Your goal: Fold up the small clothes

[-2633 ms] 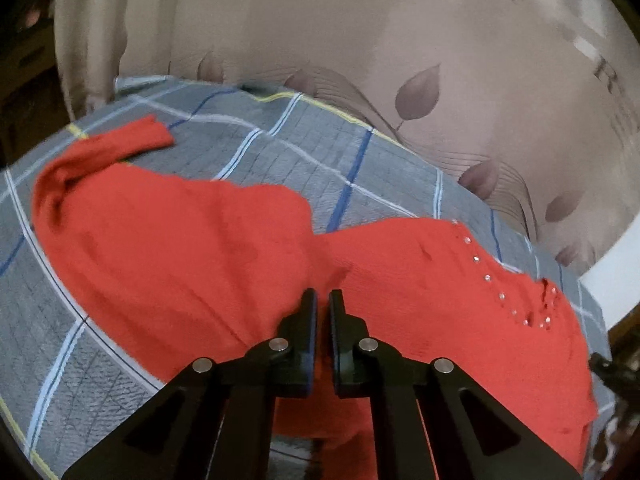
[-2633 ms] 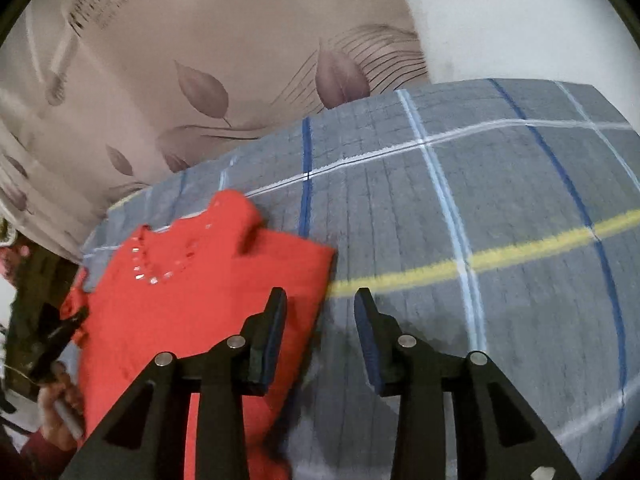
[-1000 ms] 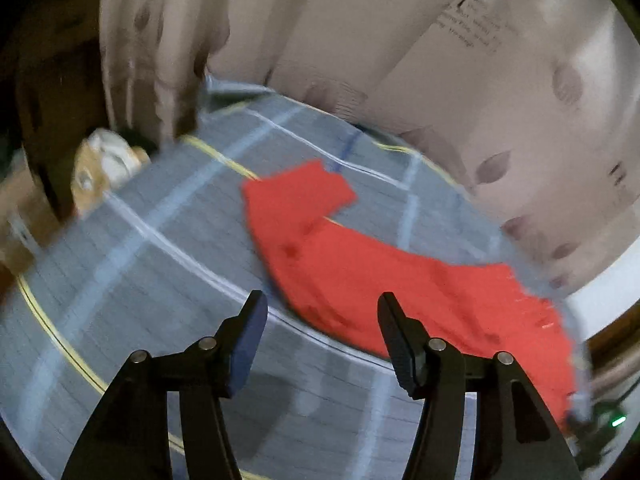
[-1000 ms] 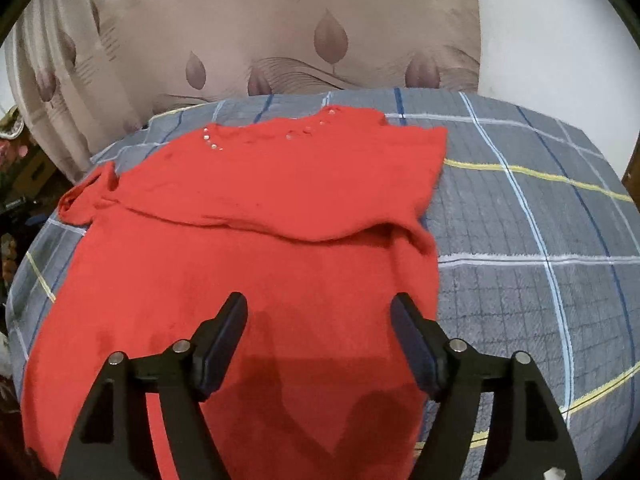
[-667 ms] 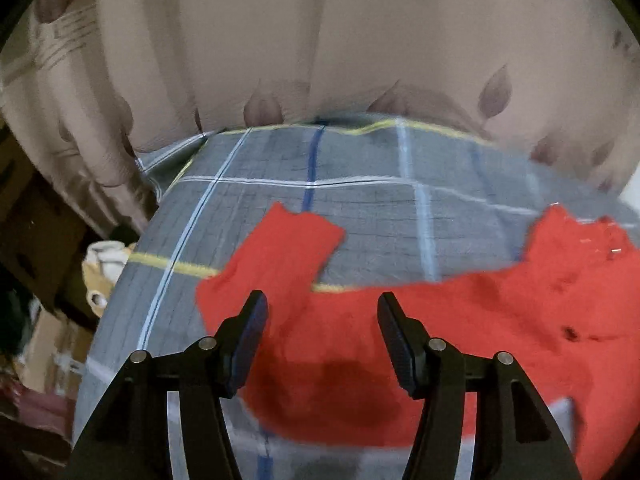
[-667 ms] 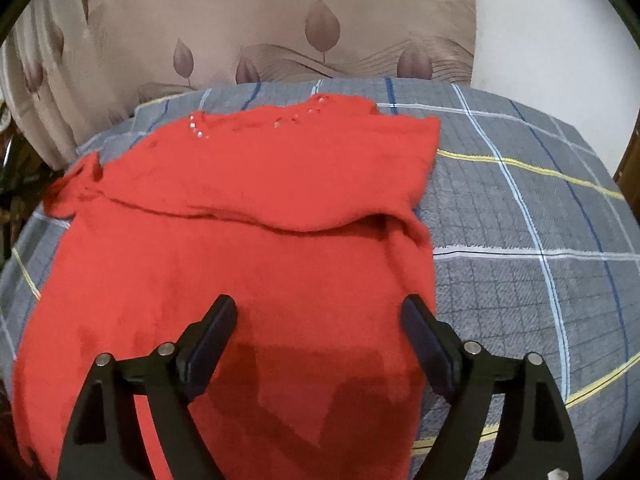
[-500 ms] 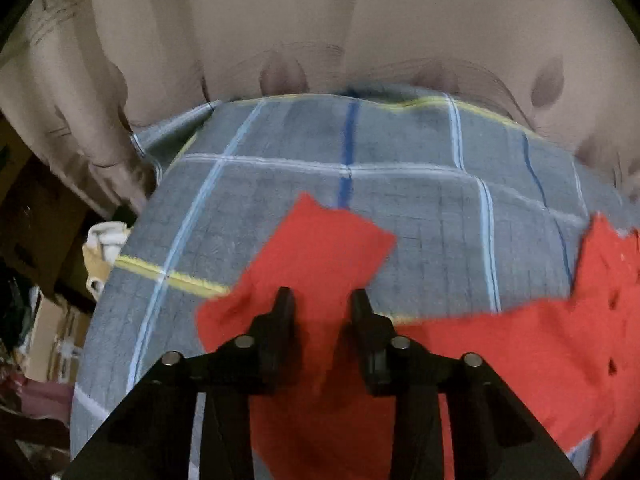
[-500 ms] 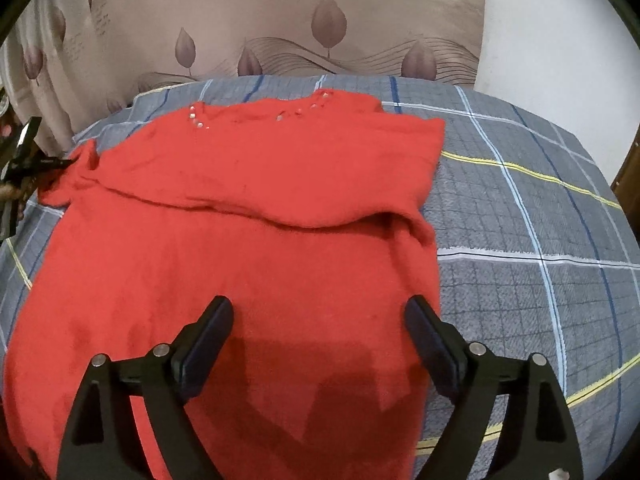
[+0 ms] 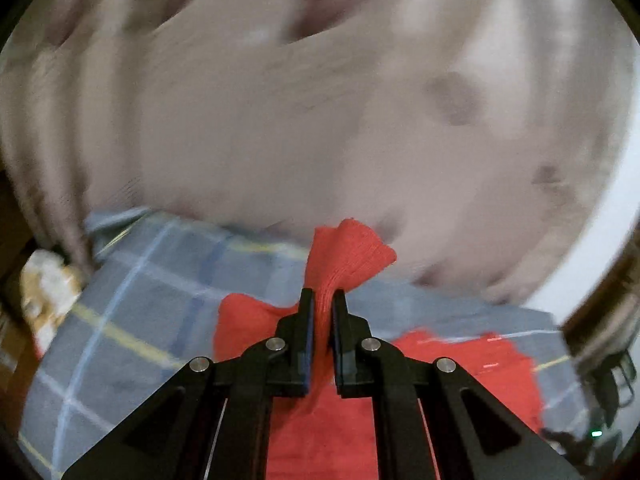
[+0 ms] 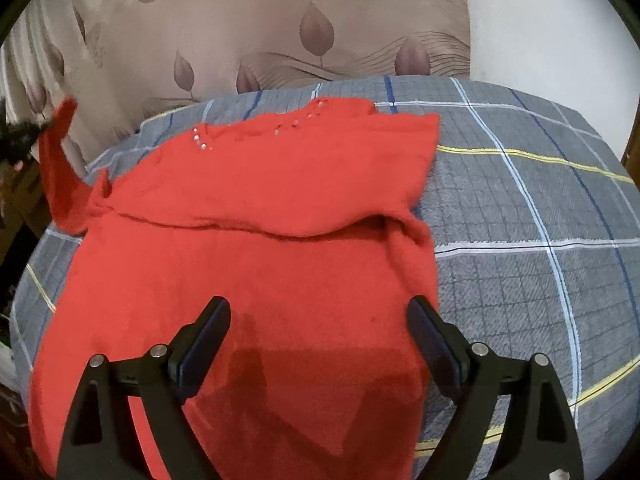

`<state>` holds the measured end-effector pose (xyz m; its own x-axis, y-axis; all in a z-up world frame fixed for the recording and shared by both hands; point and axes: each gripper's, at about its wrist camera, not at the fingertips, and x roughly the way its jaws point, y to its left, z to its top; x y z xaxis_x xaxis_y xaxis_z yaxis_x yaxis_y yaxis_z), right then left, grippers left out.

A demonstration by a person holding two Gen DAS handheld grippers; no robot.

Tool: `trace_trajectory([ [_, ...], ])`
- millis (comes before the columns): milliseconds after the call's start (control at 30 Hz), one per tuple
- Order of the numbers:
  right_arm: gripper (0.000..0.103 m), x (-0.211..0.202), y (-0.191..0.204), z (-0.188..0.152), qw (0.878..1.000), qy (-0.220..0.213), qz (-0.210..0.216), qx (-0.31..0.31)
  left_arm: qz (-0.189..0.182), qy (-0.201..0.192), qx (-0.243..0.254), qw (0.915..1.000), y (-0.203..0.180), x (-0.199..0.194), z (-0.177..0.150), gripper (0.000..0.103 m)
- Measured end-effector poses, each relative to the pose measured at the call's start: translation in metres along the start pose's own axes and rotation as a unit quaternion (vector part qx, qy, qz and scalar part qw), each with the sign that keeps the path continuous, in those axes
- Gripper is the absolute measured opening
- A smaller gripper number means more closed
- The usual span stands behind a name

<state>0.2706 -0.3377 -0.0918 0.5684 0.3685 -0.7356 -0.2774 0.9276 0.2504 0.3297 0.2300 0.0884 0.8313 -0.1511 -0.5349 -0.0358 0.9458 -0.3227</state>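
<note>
A red knit sweater (image 10: 256, 264) lies on the grey plaid bedcover (image 10: 520, 220), its right side folded over the body and its beaded neckline (image 10: 240, 132) at the far side. My left gripper (image 9: 319, 304) is shut on the sweater's left sleeve (image 9: 348, 256) and holds the cuff lifted off the bed; the raised sleeve (image 10: 60, 168) also shows at the far left of the right wrist view. My right gripper (image 10: 318, 316) is open and empty, hovering above the sweater's lower body.
A beige curtain with a leaf print (image 10: 280, 40) hangs behind the bed. A white wall (image 10: 540, 32) is at the right. The bedcover drops away at its left edge (image 9: 72, 320), with dim clutter (image 9: 44, 288) beyond.
My left gripper has closed on the left sleeve and lifted it off the bed. My right gripper has stayed open over the sweater's body, hardly moving.
</note>
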Motion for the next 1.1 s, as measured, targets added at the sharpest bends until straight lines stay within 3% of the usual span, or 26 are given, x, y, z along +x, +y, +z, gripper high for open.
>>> trace_trajectory([
  [200,0.088,-0.005,-0.011,0.0,0.999,-0.013,0.031,0.03,-0.121,0.008,0.061,0.9907,-0.144,0.014,0.009,0.008],
  [400,0.088,-0.009,-0.017,0.001,0.996,-0.026,0.057,0.057,-0.195,0.082,0.101,0.9721,-0.258,0.09,-0.055,0.008],
  [533,0.088,-0.01,-0.02,0.004,0.994,-0.031,0.072,0.071,-0.211,0.135,0.133,0.9588,-0.298,0.141,-0.109,0.008],
  [733,0.089,-0.012,-0.018,0.005,0.993,-0.034,0.08,0.075,-0.246,0.151,0.201,0.936,-0.33,0.171,-0.164,0.009],
  [833,0.089,-0.012,-0.021,0.005,0.992,-0.036,0.087,0.081,-0.252,0.15,0.213,0.9321,-0.333,0.176,-0.176,0.021],
  [900,0.089,-0.013,-0.022,0.004,0.992,-0.038,0.091,0.084,-0.252,0.15,0.206,0.9337,-0.333,0.175,-0.176,0.042],
  [933,0.089,-0.013,-0.023,0.004,0.991,-0.039,0.092,0.086,-0.251,0.14,0.2,0.9366,-0.33,0.168,-0.172,0.049],
  [1000,0.089,-0.015,-0.025,0.004,0.99,-0.046,0.098,0.09,-0.245,0.105,0.187,0.9454,-0.324,0.148,-0.162,0.076],
  [1100,0.089,-0.023,-0.032,0.002,0.985,-0.066,0.123,0.102,-0.235,0.053,0.153,0.9583,-0.297,0.115,-0.146,0.094],
])
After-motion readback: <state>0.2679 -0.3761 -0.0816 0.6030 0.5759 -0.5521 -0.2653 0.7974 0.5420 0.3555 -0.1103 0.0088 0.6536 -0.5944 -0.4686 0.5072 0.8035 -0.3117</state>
